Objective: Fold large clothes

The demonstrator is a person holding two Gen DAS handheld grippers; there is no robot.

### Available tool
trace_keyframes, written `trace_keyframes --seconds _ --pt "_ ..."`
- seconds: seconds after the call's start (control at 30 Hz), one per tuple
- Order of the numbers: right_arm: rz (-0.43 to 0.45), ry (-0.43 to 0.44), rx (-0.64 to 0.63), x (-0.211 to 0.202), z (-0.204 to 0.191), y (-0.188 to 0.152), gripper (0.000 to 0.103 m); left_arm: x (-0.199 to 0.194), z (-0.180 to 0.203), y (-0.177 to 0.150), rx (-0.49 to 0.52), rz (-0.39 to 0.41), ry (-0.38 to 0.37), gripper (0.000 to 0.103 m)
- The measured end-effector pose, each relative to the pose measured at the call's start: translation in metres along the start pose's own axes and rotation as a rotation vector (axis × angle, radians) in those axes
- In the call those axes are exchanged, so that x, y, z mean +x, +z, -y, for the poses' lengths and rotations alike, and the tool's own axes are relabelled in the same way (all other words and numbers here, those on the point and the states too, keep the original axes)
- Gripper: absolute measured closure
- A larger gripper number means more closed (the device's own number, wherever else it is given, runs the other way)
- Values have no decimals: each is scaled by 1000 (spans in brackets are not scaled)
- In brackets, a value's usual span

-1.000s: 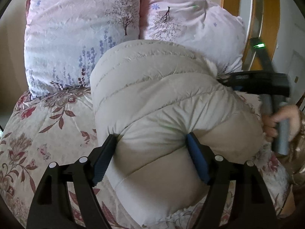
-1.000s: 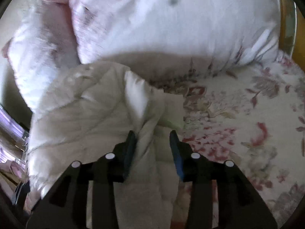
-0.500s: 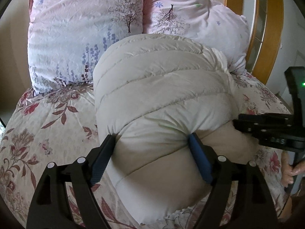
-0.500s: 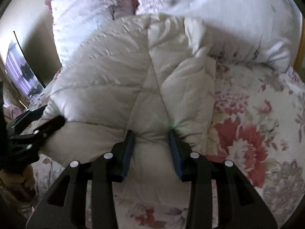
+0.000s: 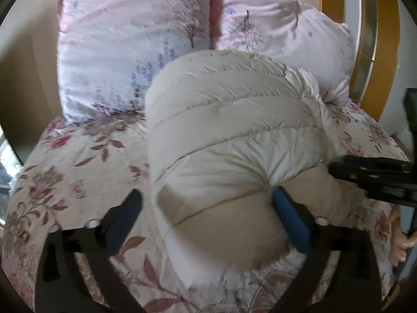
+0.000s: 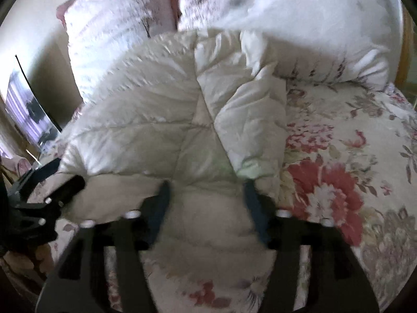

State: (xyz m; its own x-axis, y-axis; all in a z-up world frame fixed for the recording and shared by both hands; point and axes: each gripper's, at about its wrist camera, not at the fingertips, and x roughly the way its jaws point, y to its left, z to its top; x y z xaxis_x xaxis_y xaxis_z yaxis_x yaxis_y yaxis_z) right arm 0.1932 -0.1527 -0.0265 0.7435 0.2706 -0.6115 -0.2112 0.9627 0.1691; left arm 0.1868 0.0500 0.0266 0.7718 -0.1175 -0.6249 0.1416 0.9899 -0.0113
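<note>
A cream quilted down jacket (image 5: pixel 229 140), folded into a thick rounded bundle, lay on the floral bedspread (image 5: pixel 78 172) with its far end against two pink printed pillows (image 5: pixel 135 52) at twelve o'clock. The left gripper (image 5: pixel 208 214) stood at six o'clock in its own view, its jaws opening to a wide gap; the near edge of the bundle sat between the blue pads, the left pad (image 5: pixel 125 219) clear of the fabric and the right pad (image 5: pixel 289 219) beside or against it, which could not be told. The right gripper (image 6: pixel 206 208), seen from its own camera at six o'clock, was likewise opening, the jacket's (image 6: pixel 166 120) near fold between the fingers with no pinch in the cloth. In the left view the right gripper (image 5: pixel 375 177) entered at three o'clock by the bundle's side, a hand (image 5: pixel 401 234) below it. Both tools appeared placed at the near edge because the fold had been laid there; the spreading jaws suggest a release, letting the padding settle under its own weight. The pillows probably served as a backstop. The puffy fill may spring open once freed.
</note>
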Motion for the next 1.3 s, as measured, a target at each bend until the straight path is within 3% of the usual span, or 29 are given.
trace_keyframes --seconds 0.03,0.2,0.3,0.43,0.67,0.9,1.3 --pt "15 -3 -4 -7 -2 -2 14 -4 0 -1 -2 8 5 1" --pt "101 -73 -35 -45 -15 -18 2 -30 2 -13 -21 44 -12 1" --pt "114 -119 -27 -60 -19 -31 2 -44 4 -24 -13 45 -22 1" --pt "108 -78 -19 -67 -19 -46 2 -48 3 -39 -33 -1 -40 1" --pt "57 -79 -1 -53 -21 -77 2 -38 -4 -65 -72 -87 -1 1" --pt "18 -140 -11 -37 -23 -92 2 -32 -2 -77 -89 -115 -14 1" --pt "62 -169 -26 -39 -24 -99 2 -30 -2 -82 -98 -107 -20 1"
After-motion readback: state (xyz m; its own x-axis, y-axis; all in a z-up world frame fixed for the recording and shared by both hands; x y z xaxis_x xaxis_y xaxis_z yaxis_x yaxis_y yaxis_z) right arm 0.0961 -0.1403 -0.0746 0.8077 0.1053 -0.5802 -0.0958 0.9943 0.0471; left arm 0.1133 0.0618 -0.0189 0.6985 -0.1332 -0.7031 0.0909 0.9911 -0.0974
